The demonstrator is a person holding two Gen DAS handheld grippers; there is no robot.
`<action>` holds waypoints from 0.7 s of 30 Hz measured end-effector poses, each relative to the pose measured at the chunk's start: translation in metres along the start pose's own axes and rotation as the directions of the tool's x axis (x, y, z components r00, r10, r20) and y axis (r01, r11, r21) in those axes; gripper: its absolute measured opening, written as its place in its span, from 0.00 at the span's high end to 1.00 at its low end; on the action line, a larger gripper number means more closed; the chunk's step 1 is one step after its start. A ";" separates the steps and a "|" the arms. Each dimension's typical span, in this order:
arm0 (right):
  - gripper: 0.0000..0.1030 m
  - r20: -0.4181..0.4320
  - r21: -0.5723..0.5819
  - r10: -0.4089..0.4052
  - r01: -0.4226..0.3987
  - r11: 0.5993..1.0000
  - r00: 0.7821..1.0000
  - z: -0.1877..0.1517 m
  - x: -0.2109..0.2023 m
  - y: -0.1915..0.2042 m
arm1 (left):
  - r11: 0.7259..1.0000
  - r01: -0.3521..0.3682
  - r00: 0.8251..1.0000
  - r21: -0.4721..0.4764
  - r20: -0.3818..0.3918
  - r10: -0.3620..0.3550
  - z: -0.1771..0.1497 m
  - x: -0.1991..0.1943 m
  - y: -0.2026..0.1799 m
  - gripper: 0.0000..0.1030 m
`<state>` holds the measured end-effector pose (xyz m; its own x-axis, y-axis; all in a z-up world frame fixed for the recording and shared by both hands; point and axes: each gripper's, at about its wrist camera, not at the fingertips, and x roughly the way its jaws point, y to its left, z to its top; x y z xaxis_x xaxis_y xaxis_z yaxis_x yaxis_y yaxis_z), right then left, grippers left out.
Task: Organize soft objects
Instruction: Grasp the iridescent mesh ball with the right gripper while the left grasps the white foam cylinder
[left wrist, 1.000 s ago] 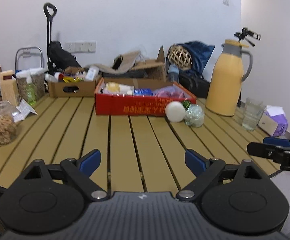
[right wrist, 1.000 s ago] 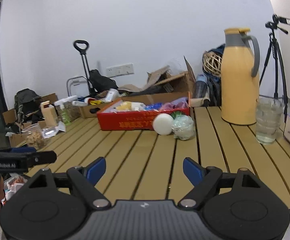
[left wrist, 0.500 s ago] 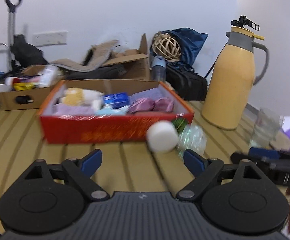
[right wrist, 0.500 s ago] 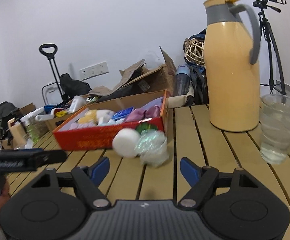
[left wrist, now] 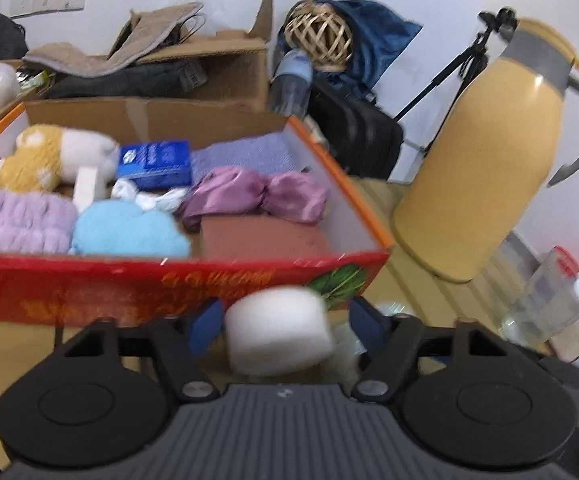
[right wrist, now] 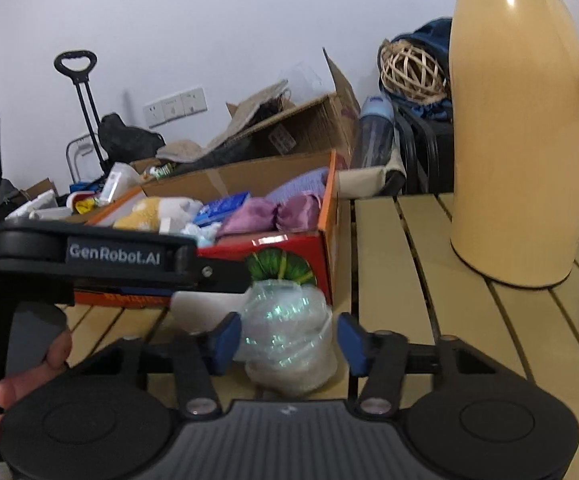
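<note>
The box (left wrist: pixel 217 280) is red with orange print (a green picture at its corner); the sponge (left wrist: pixel 277 328) is white, the jug (left wrist: pixel 473 184) yellow.

Right hand-held gripper (right wrist: pixel 285 338), jaws apart around a clear crinkly bundle (right wrist: pixel 287 336) on the slatted tabletop (right wrist: pixel 385 264), red box (right wrist: pixel 289 250) just behind.

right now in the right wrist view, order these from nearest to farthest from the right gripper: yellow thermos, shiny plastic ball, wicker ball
1. shiny plastic ball, between the right gripper fingers.
2. yellow thermos, on the table to the right.
3. wicker ball, beyond the table, against the wall.
</note>
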<state>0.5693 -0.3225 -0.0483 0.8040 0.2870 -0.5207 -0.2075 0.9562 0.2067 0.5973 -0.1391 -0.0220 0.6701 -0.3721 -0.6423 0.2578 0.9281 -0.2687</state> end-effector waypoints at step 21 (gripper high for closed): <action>0.70 0.015 0.039 0.009 -0.009 0.999 1.000 -0.017 -0.019 -0.010 | 0.990 -0.037 0.999 0.134 0.026 0.034 -0.051 -0.020 -0.009 0.51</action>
<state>0.5466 -0.3361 -0.0541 0.8103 0.2943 -0.5068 -0.1931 0.9505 0.2434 0.5462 -0.1412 -0.0434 0.6966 -0.3399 -0.6319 0.3239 0.9348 -0.1458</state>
